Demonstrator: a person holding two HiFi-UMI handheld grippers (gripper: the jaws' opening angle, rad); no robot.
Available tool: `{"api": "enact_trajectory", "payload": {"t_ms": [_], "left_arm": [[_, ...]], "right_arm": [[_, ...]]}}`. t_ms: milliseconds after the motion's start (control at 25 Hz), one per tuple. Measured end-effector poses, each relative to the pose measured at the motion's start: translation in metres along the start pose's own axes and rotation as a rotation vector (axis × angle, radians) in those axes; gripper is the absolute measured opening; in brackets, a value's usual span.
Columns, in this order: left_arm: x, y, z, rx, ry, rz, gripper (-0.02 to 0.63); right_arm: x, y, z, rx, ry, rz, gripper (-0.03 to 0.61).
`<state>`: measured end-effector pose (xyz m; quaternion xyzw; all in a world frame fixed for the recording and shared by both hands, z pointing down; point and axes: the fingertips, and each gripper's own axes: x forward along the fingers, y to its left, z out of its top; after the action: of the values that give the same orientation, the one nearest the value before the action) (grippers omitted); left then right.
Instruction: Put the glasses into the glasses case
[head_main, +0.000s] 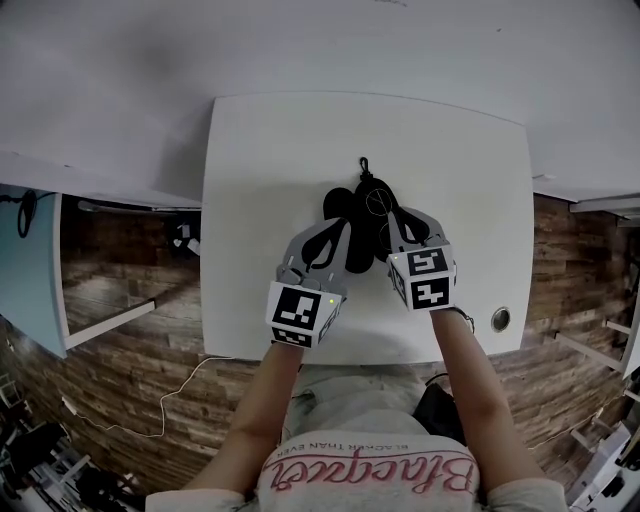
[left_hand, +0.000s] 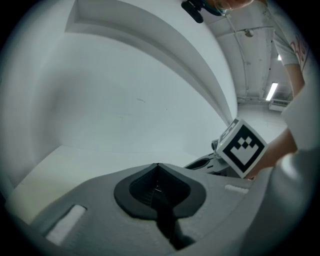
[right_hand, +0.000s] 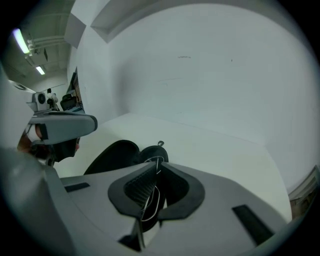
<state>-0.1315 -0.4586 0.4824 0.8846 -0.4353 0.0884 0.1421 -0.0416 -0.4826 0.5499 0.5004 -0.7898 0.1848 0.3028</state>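
An open black glasses case (head_main: 345, 205) lies in the middle of the white table (head_main: 260, 150). My left gripper (head_main: 338, 236) reaches onto its left half; in the left gripper view it (left_hand: 159, 176) stands shut with a black edge of the case (left_hand: 167, 220) pinched between the jaws. My right gripper (head_main: 393, 226) is at the case's right side, shut (right_hand: 156, 169) on the thin wire glasses (right_hand: 149, 202), which hang over the case (right_hand: 117, 152). Part of the glasses (head_main: 378, 202) shows above the case's dark inside.
A round cable hole (head_main: 500, 319) sits near the table's front right corner. The table's front edge runs just under both grippers. Wooden floor with a loose white cable (head_main: 170, 400) lies to the left. A white wall stands behind the table.
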Motion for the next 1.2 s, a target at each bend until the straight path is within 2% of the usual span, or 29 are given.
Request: {"api": "enact_trajectory", "payload": {"t_ms": [320,640,840,1000,1200], "left_arm": [[-0.013,-0.021,0.015,0.024,-0.04,0.056,0.006],[-0.031,-0.046,0.047,0.089,-0.089,0.079,0.006],[-0.048,-0.059,0.074,0.134,-0.143,0.087,0.006],[-0.063,-0.072,0.093,0.155,-0.186,0.085,0.006],[-0.081,-0.092,0.123,0.197,-0.261,0.079,0.006]], "right_arm": [[-0.037,-0.004,0.016,0.025,-0.125,0.074,0.017],[-0.093,0.002,0.034,0.022,-0.22,0.128,0.016],[-0.129,0.006,0.05,0.104,-0.266,0.178,0.014],[-0.167,0.015,0.069,0.137,-0.344,0.232,0.009],[-0.215,0.024,0.097,0.076,-0.514,0.226,0.009]]}}
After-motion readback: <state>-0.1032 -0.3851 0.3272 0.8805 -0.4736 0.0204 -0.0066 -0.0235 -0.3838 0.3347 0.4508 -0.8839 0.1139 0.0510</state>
